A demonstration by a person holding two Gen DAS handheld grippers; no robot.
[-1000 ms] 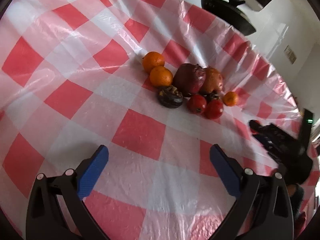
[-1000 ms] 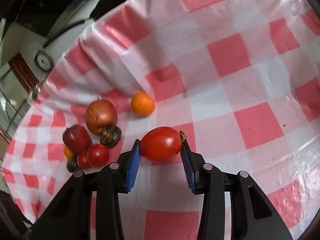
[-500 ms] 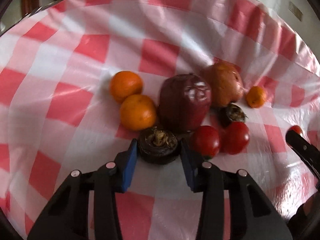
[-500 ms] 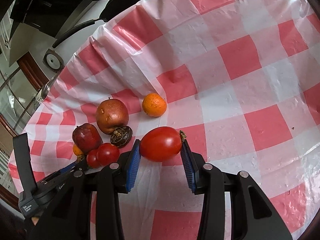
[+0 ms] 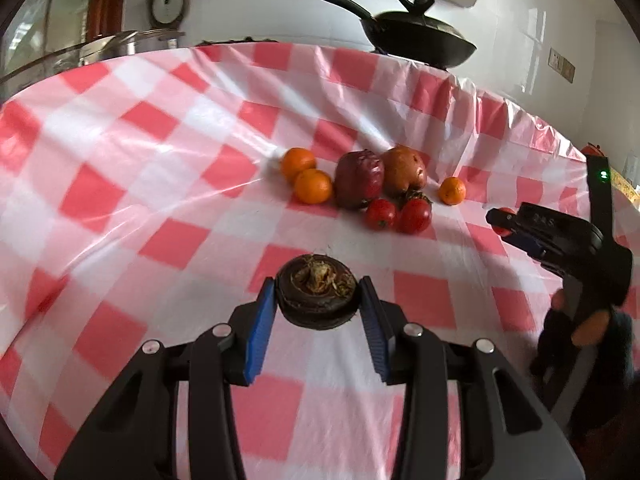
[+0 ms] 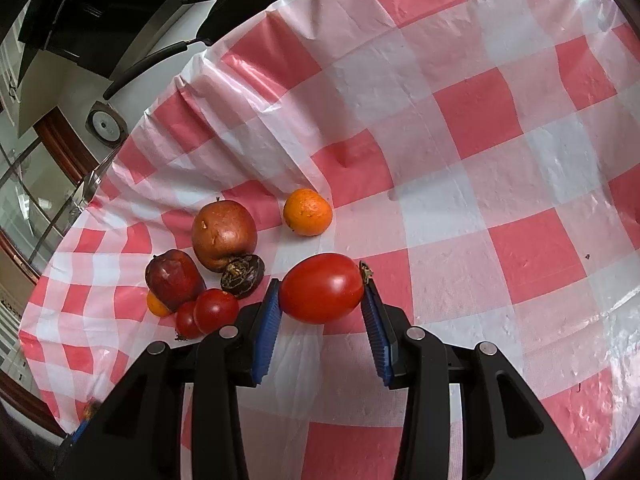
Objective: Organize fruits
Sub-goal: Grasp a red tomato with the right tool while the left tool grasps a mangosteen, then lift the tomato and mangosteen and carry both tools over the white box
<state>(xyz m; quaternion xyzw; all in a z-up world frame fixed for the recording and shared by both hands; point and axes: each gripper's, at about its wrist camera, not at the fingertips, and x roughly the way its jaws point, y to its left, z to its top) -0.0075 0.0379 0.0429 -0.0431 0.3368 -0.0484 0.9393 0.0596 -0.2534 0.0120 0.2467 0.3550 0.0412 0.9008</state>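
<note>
Lifted: wrinkled dark mangosteen [image 5: 318, 292] (dry, fibrous calyx) in left gripper [image 5: 318, 320].

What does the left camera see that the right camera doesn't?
Only the left wrist view shows the left gripper shut on a dark mangosteen, two oranges sitting side by side, and the right gripper seen from outside.

Only the right wrist view shows the big tomato whole, clamped between the right gripper's blue pads, and a second mangosteen in full.

Both show the checked cloth, the dark red apple, the brown apple, two small tomatoes, a lone orange and the black pan.
</note>
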